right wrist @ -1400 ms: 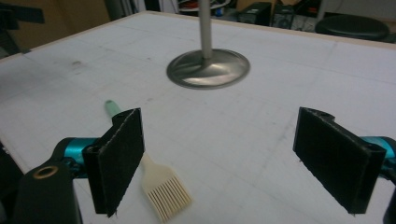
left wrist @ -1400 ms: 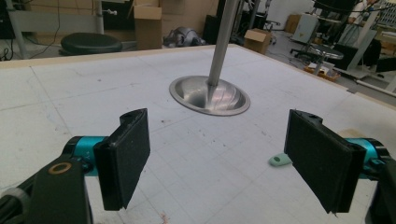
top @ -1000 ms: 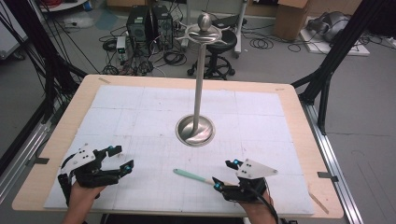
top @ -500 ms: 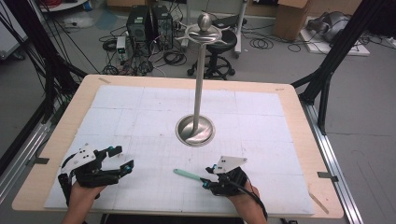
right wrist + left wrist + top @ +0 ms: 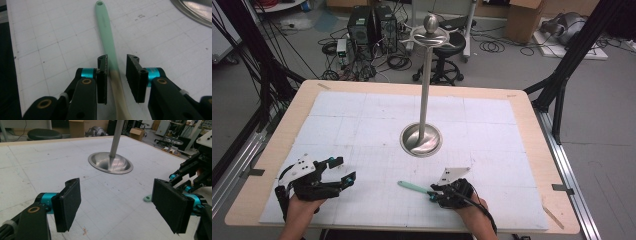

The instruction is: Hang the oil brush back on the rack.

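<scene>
A utensil with a mint-green handle (image 5: 412,187) lies on the white gridded mat near the front edge. In the right gripper view, the handle (image 5: 106,30) runs away from me, with a hole at its far tip and a cream part between the jaws. My right gripper (image 5: 432,193) sits low over it. Its jaws have just been closing around the handle, and a gap still shows beside the right pad (image 5: 132,75). My left gripper (image 5: 343,168) rests at the front left, open wide with nothing between its pads (image 5: 68,202).
A tall metal stand rises from a round dished base (image 5: 422,140) at the mat's middle and carries a ball on top. The wooden table edge (image 5: 532,130) frames the mat. Cables, a stool and boxes lie on the floor beyond.
My right gripper has moved left and down onto the utensil's handle, and its jaws have narrowed around it. The left gripper has stayed put.
</scene>
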The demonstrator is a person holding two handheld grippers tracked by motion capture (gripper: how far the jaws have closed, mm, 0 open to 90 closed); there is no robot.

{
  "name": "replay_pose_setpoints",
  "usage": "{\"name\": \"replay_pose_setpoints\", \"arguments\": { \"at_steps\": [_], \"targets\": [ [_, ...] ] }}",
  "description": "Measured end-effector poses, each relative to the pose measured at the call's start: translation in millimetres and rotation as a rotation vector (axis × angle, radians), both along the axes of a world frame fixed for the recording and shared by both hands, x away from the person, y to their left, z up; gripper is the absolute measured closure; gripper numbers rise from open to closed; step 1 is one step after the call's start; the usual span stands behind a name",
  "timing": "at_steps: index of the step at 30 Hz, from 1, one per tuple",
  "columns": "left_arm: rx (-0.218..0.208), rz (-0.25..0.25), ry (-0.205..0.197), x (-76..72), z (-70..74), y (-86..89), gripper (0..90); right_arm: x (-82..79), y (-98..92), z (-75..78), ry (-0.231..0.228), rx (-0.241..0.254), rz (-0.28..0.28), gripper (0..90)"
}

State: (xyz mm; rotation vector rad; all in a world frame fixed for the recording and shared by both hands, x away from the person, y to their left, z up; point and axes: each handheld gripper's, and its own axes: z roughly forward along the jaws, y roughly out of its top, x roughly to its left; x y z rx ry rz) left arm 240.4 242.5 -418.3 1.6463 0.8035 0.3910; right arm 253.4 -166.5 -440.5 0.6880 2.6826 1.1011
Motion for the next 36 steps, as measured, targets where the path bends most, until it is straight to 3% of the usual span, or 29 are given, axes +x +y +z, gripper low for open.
{"name": "replay_pose_setpoints", "arguments": {
  "at_steps": [5,6,26,30,36],
  "targets": [
    [0.004,0.001,0.005,-0.1,-0.5,-0.9,24.2,3.0,-0.4,-0.3,0.013,0.005,0.018,75.4],
    [0.006,0.0,0.005,0.0,-0.6,-0.9,24.2,3.3,-0.2,-0.1,0.024,0.007,0.027,79.2],
    [-0.005,-0.009,0.001,0.2,-0.2,-0.9,25.0,-3.3,-0.3,2.7,0.041,0.039,0.025,82.4],
    [-0.002,-0.027,-0.009,-0.5,1.4,-0.9,25.0,-6.3,-3.0,11.8,0.025,0.109,0.022,82.4],
    [-0.009,-0.048,-0.008,-0.6,1.8,-2.3,25.0,-5.9,-7.8,17.3,0.024,0.17,0.014,82.3]
  ]
}}
